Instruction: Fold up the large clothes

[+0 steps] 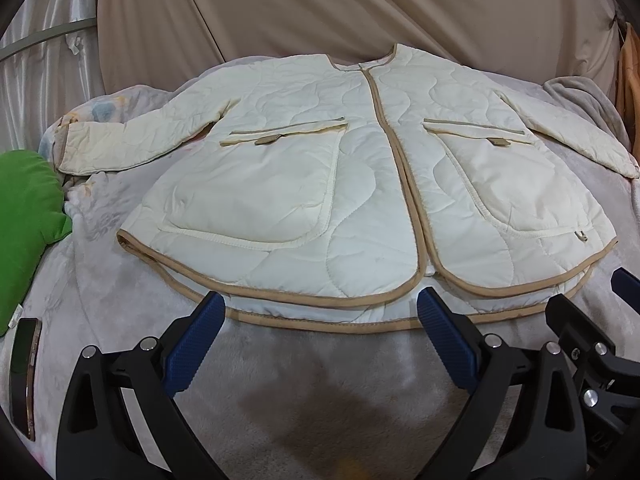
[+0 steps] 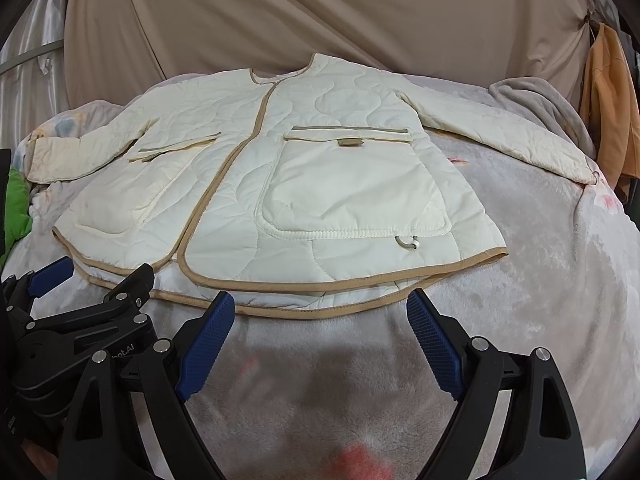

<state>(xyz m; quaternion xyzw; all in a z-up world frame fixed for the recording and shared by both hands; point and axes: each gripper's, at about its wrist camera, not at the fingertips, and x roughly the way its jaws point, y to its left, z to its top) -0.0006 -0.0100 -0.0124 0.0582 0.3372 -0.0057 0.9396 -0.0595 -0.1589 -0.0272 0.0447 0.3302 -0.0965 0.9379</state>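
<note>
Your cream quilted jacket (image 1: pixel 360 184) lies flat, front up, hem just beyond your spread left gripper (image 1: pixel 320 312) and right gripper (image 2: pixel 320 312).

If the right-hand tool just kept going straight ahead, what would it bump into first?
Most likely the tan-trimmed hem of the cream quilted jacket, lying just past the open right tool on the grey blanket. Depth is hard to judge.

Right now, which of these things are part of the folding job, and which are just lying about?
Part of the job:
- jacket, spread flat, front up, sleeves out
- left gripper, open, near the hem
- right gripper, open, near the hem
- blanket under the jacket, the folding surface

Just lying about:
- green cushion
- phone
- orange garment, hanging
</note>
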